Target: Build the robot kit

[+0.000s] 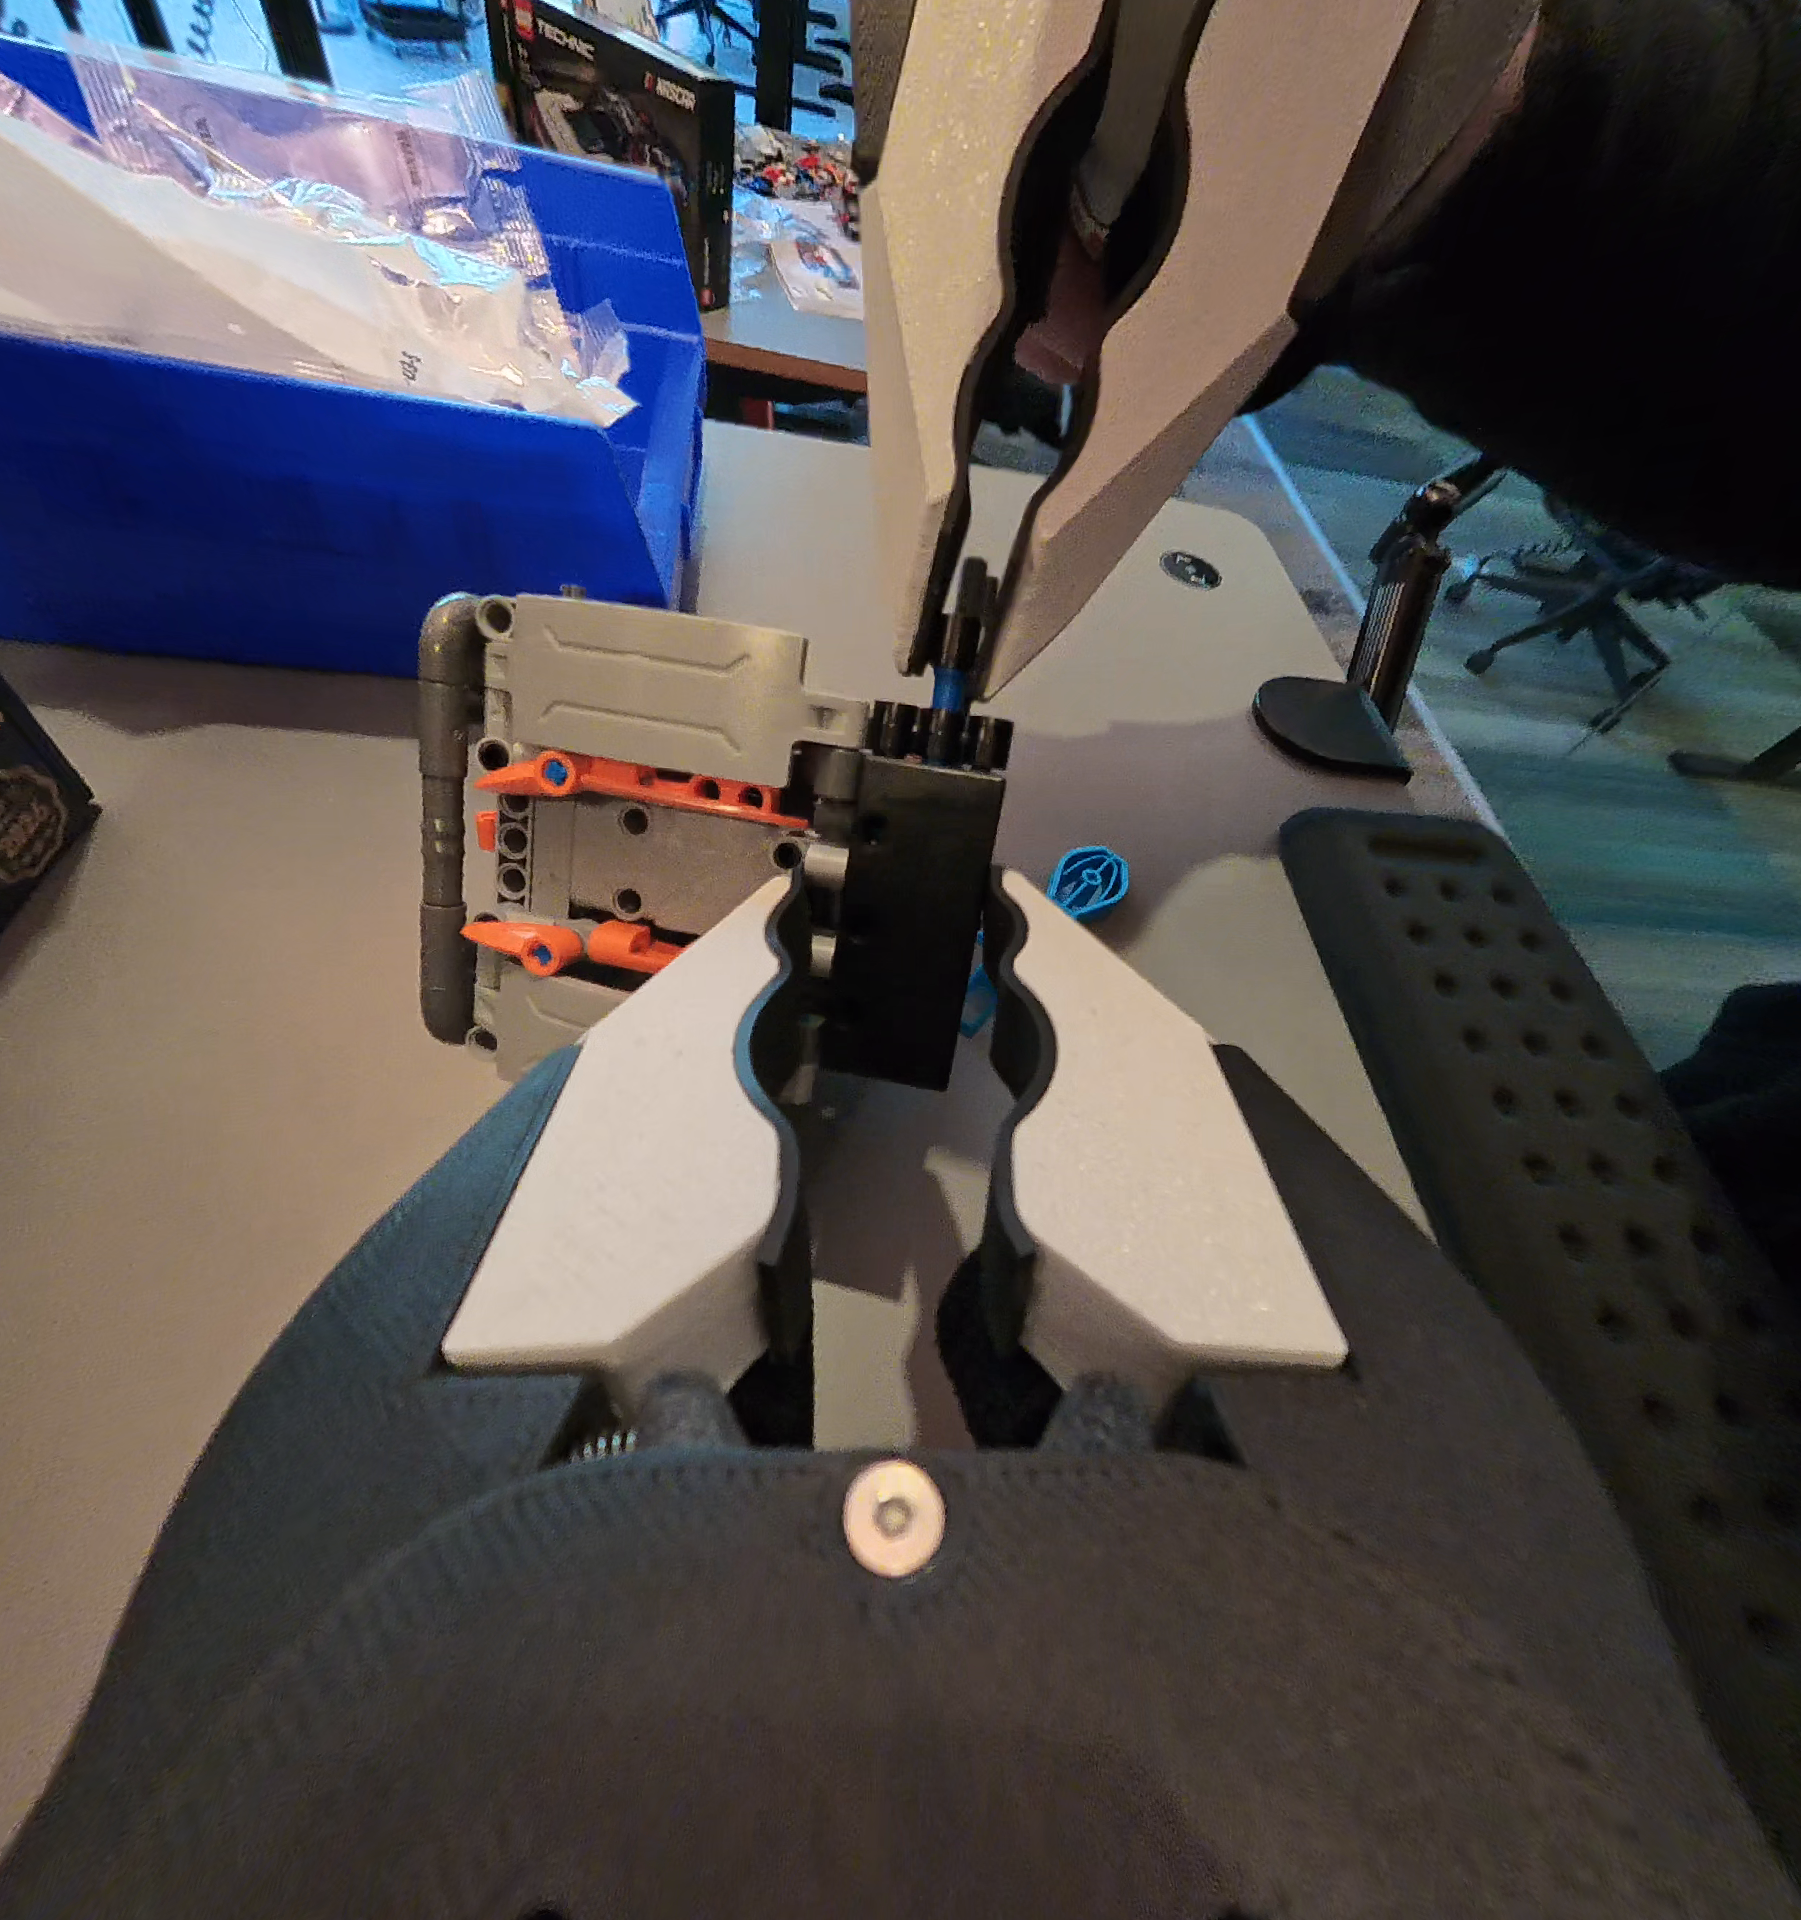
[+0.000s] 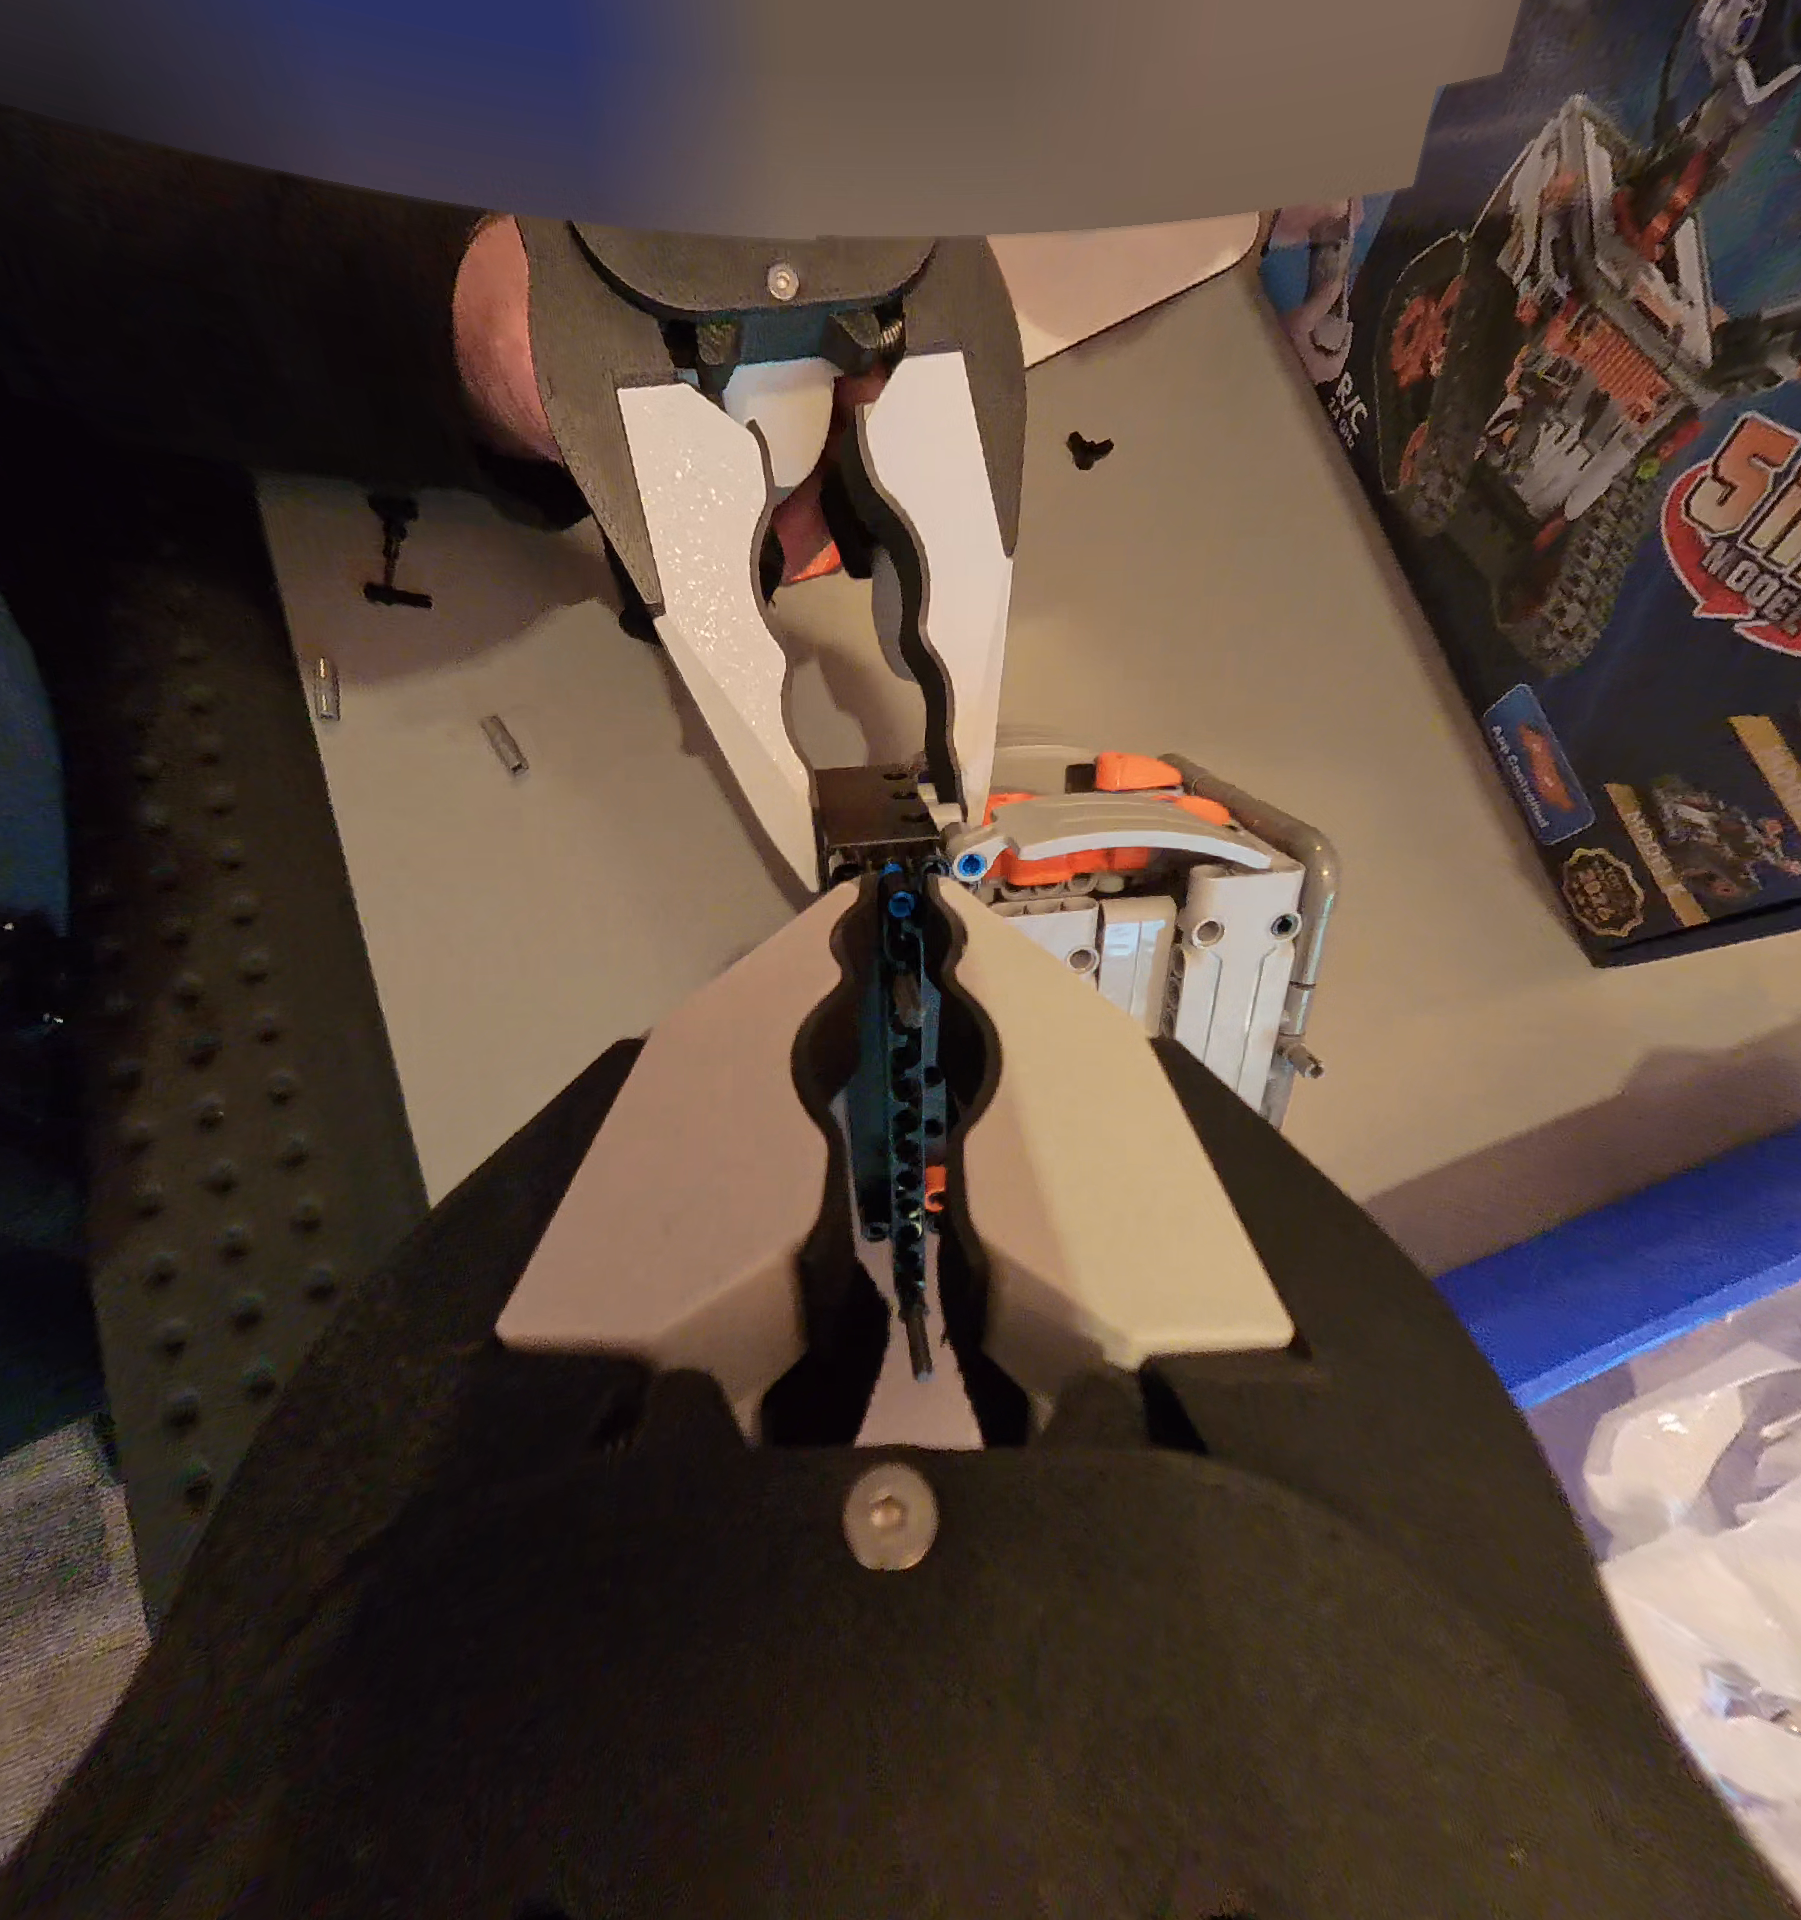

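- Plastic makes up the brick-built model [image 1: 647, 821], grey with orange fittings, which stands on the pale table [image 1: 200, 1039]; it looks stiff and light, but likely to come apart at its joints under a hard squeeze.
- Its black block [image 1: 917, 894], at one side, is the firmest part to take, with flat faces for the pads.
- The left gripper [image 1: 901, 935] has its jaws set on either side of that block, the pads against or just short of its faces; whether they press is not plain.
- The right gripper [image 1: 963, 644] comes from above with its jaws pinched together on a thin black pin with a blue end [image 1: 956, 665], whose tip is at the top of the block.
- The pin looks small, smooth and apt to twist in the pads; a grip near its middle seems safest.
- In the right wrist view the pin [image 2: 901, 1039] is mostly masked by the fingers, and its seating in a hole cannot be made out.
- A blue piece [image 1: 1083, 883] lies behind the block, partly hidden.
- A blue bin [image 1: 304, 499] of clear bags stands near.
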`<state>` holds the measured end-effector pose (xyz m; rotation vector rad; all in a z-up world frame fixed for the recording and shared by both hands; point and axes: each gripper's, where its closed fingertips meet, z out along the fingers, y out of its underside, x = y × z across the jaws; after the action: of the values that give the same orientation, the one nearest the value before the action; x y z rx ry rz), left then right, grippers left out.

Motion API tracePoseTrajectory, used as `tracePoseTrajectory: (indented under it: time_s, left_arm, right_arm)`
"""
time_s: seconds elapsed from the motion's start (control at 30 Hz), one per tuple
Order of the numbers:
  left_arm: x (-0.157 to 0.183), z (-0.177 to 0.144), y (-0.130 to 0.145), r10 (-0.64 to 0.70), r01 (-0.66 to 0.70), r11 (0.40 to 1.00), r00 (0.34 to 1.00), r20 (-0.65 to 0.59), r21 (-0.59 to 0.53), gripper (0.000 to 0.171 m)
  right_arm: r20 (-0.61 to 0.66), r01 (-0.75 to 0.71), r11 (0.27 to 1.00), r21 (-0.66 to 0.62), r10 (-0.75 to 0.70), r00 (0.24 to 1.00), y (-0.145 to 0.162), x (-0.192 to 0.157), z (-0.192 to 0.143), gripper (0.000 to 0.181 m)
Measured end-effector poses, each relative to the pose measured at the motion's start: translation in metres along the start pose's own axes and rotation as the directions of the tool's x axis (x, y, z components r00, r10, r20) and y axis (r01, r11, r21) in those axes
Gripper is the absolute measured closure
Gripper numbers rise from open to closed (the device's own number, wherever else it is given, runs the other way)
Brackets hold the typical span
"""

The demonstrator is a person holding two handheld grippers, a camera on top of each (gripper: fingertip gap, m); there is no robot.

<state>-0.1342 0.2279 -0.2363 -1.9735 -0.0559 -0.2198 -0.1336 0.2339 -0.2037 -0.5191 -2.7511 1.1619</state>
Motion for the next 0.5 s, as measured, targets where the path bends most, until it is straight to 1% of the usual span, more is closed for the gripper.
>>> tracePoseTrajectory:
  time_s: [0.07, 0.1, 0.2, 0.33, 0.4, 0.43, 0.5]
  left_arm:
    - [0.003, 0.003, 0.002, 0.033, -0.033, 0.999, 0.999, 0.001, -0.029, 0.141]
    - [0.004, 0.004, 0.002, 0.038, -0.038, 0.999, 0.999, 0.002, -0.026, 0.141]
    - [0.009, 0.008, 0.003, 0.038, -0.039, 0.999, 0.999, -0.014, -0.035, 0.14]
    - [0.014, 0.012, 0.002, 0.014, -0.016, 0.999, 0.999, -0.051, -0.032, 0.136]
    - [0.016, 0.016, 0.002, 0.037, -0.039, 0.999, 0.998, -0.048, -0.036, 0.137]
    - [0.017, 0.017, 0.001, 0.041, -0.043, 0.998, 0.998, -0.05, -0.034, 0.134]
    - [0.017, 0.02, 0.001, 0.053, -0.055, 0.998, 0.998, -0.034, -0.041, 0.139]
  right_arm:
    - [-0.023, 0.012, 1.0, 0.001, -0.012, 1.0, 0.005, -0.004, -0.001, 0.177]
    - [-0.036, 0.008, 1.0, 0.007, -0.008, 0.999, 0.007, -0.005, -0.002, 0.177]
    - [-0.027, -0.037, 0.997, 0.062, 0.038, 0.999, 0.013, -0.011, -0.002, 0.177]
    - [-0.045, -0.06, 0.986, 0.155, 0.068, 0.997, 0.017, -0.014, -0.005, 0.177]
    - [-0.047, -0.067, 0.982, 0.179, 0.077, 0.996, 0.018, -0.016, -0.007, 0.177]
    - [-0.055, -0.065, 0.981, 0.183, 0.077, 0.996, 0.02, -0.017, -0.008, 0.177]
    - [-0.07, -0.06, 0.98, 0.191, 0.075, 0.995, 0.021, -0.019, -0.01, 0.177]
